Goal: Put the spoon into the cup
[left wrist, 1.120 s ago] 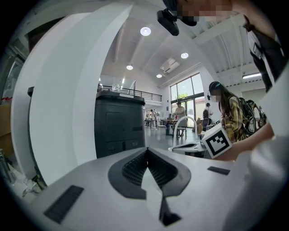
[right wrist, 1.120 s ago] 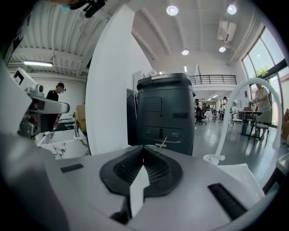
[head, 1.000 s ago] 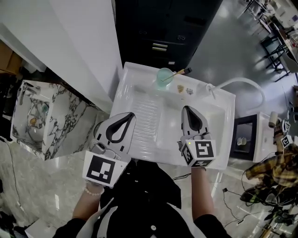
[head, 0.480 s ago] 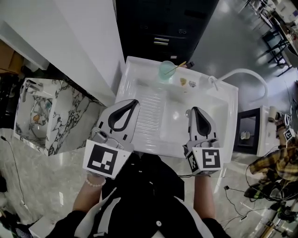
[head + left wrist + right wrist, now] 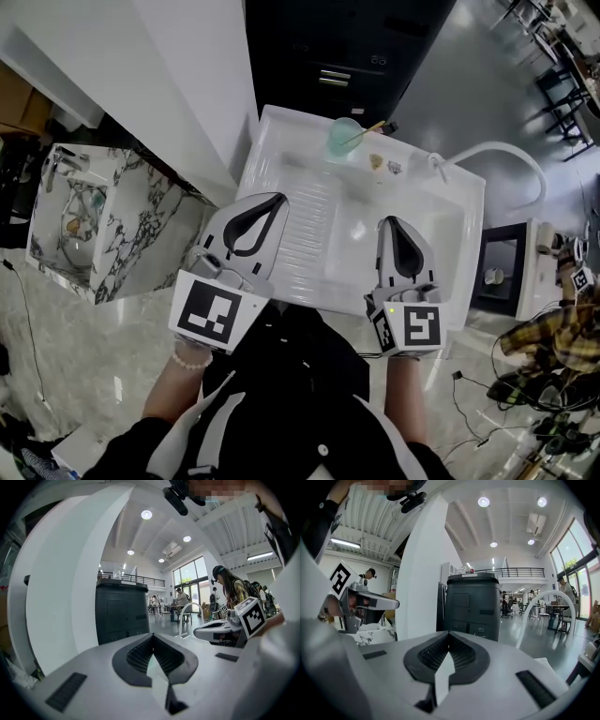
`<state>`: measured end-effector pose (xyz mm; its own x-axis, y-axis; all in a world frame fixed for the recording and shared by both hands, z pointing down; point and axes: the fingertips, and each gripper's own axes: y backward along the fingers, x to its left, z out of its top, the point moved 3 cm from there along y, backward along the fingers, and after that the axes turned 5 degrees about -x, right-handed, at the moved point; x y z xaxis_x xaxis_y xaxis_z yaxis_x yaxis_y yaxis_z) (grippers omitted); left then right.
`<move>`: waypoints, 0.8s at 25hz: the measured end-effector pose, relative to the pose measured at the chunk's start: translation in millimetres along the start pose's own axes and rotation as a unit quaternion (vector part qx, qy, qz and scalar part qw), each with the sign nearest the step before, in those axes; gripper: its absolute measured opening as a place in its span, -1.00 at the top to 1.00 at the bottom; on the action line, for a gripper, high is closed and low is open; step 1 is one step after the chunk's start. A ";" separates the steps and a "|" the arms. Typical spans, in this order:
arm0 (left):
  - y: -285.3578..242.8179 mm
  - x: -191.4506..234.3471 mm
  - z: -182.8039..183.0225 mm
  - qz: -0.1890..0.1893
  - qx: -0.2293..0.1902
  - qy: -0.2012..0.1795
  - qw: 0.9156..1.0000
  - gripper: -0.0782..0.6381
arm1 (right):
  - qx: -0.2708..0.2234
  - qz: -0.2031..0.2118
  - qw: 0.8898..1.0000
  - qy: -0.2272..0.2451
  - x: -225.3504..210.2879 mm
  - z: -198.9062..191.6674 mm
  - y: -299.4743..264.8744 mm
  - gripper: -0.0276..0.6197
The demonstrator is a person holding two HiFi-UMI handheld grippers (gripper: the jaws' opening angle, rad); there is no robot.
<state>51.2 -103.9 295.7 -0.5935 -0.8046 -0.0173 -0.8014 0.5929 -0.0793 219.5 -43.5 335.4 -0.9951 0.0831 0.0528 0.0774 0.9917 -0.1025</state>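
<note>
A pale green see-through cup (image 5: 341, 141) stands on the far ledge of the white sink unit (image 5: 281, 155). The spoon (image 5: 366, 130) rests in it, its handle slanting out to the right. My left gripper (image 5: 274, 199) hovers over the ribbed draining board, shut and empty. My right gripper (image 5: 388, 222) hangs over the basin, also shut with nothing in it. Both are well short of the cup. In the left gripper view the pads (image 5: 140, 654) meet at the tip, and so do the pads (image 5: 461, 653) in the right gripper view. The cup shows in neither gripper view.
A white hose (image 5: 497, 153) arcs from the sink's back right corner. Two small items (image 5: 377, 162) sit on the back ledge by the cup. A marble-topped counter (image 5: 112, 234) stands at the left, a black cabinet (image 5: 347, 56) behind the sink, and a white wall (image 5: 187, 84) at the far left.
My right gripper has drawn back a little from the cup toward the person. The left gripper has stayed in place. The spoon has stayed in the cup.
</note>
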 end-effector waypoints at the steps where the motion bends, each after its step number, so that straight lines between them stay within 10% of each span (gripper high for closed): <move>1: -0.2 0.1 -0.5 -0.001 0.000 0.000 1.000 0.78 | 0.001 0.000 1.000 0.001 0.7 -0.9 -0.3 0.91; 20: -2.4 6.0 -3.2 -0.014 0.001 -0.002 1.000 0.78 | 0.005 -0.004 1.000 0.007 11.1 0.0 -6.4 0.91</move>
<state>49.3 -110.0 299.0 -0.5697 -0.8216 -0.0191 -0.8181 0.5692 -0.0821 207.9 -48.9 336.6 -0.9948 0.0773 0.0667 0.0696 0.9913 -0.1117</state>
